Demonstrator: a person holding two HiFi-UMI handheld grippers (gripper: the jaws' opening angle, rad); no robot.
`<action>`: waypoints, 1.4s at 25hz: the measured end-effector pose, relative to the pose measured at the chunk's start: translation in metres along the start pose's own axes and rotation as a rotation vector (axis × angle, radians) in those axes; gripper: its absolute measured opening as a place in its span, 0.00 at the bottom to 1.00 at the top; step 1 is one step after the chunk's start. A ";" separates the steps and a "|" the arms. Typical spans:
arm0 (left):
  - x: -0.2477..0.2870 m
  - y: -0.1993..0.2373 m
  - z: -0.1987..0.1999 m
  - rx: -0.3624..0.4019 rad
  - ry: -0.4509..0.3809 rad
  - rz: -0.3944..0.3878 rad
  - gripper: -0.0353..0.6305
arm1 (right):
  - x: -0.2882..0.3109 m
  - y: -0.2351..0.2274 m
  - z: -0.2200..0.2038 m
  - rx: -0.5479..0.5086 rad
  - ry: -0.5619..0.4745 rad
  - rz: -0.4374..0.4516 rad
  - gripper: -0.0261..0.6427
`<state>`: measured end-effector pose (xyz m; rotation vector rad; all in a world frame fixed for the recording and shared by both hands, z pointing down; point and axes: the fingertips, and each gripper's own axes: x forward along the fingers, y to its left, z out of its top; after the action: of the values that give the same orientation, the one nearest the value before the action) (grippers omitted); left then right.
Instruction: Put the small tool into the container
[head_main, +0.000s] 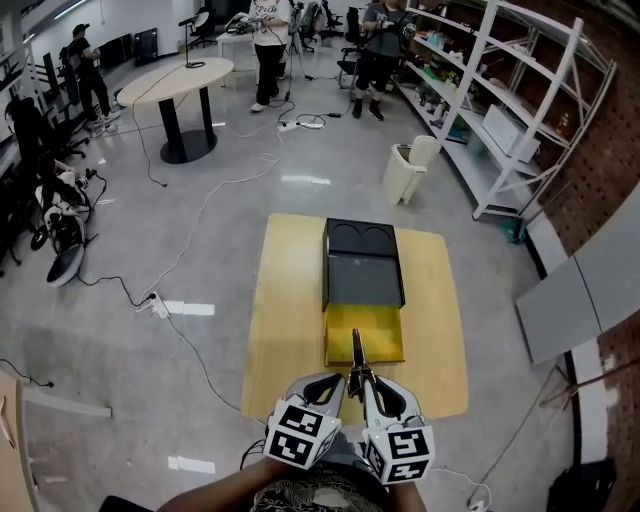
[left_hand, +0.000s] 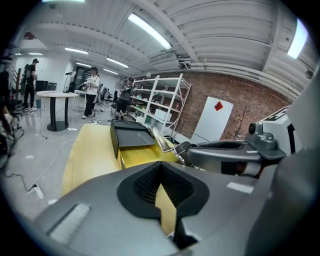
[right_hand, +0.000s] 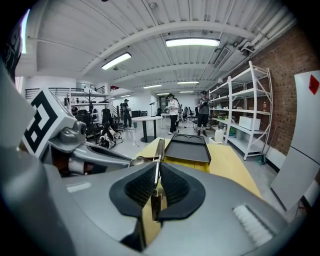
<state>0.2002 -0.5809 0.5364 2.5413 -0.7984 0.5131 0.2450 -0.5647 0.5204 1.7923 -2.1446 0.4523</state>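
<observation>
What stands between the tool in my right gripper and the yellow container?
Nothing visible. The tool, clamped in the right gripper, points over the open yellow section of the container; the black cover sits farther back.

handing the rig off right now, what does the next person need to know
Left gripper: shut, empty, beside the right one over the near end of the table.
Right gripper: shut on the small tool, which points forward with its tip over the container's near end.
Container: on the table, dark lid over the far part, yellow section open toward you.
Done: tool is in grasp.
Left: lower the tool into the yellow section, open the right jaws, withdraw.
</observation>
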 end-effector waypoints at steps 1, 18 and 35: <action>0.009 0.001 0.005 -0.005 0.000 0.007 0.06 | 0.007 -0.009 0.002 -0.015 0.006 0.006 0.08; 0.122 0.039 0.050 -0.071 0.003 0.124 0.06 | 0.104 -0.100 0.017 -0.376 0.106 0.100 0.08; 0.176 0.050 0.074 -0.093 0.023 0.170 0.06 | 0.159 -0.147 -0.001 -0.607 0.217 0.180 0.08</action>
<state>0.3208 -0.7333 0.5689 2.3913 -1.0117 0.5440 0.3625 -0.7295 0.5958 1.1694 -2.0072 0.0155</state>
